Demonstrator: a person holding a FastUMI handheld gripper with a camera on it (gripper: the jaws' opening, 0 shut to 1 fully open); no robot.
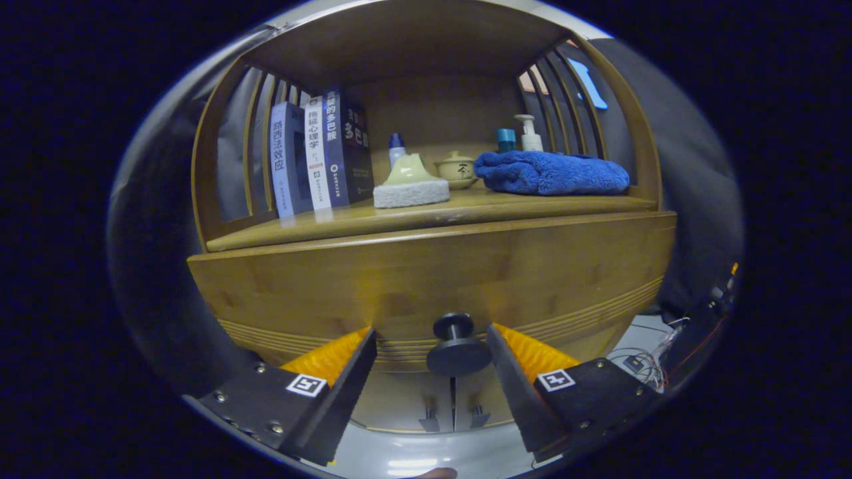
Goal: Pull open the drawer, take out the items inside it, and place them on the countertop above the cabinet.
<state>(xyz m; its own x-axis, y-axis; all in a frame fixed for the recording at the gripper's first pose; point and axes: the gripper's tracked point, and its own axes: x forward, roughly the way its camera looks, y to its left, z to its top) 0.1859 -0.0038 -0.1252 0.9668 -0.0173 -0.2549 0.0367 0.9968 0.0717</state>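
I see the wooden cabinet (426,199) straight ahead of me, with slatted sides and an open shelf under its top board. Its drawer (413,279) runs across the whole front below the shelf and sits flush and closed, so I cannot see what is inside it. The shelf board above the drawer serves as the desk (466,214) here.

On that desk, a folded blue towel (551,173) lies at the right. A row of upright books (319,156) stands at the left against the slats. Between them, near the front edge, a pale sponge block (411,189) lies with a yellowish lump on top. Just behind it is a small lidded cup (456,168) on a saucer, and a white bottle with a blue cap (397,150) stands to its left. Behind the towel I make out a pump bottle (530,135) and a short blue container (506,140).

My gripper (431,346) is spread wide, grasping nothing. The dark round knob (456,346) of the drawer sits between the two fingers, with a clear gap on either side and no contact that I can see.
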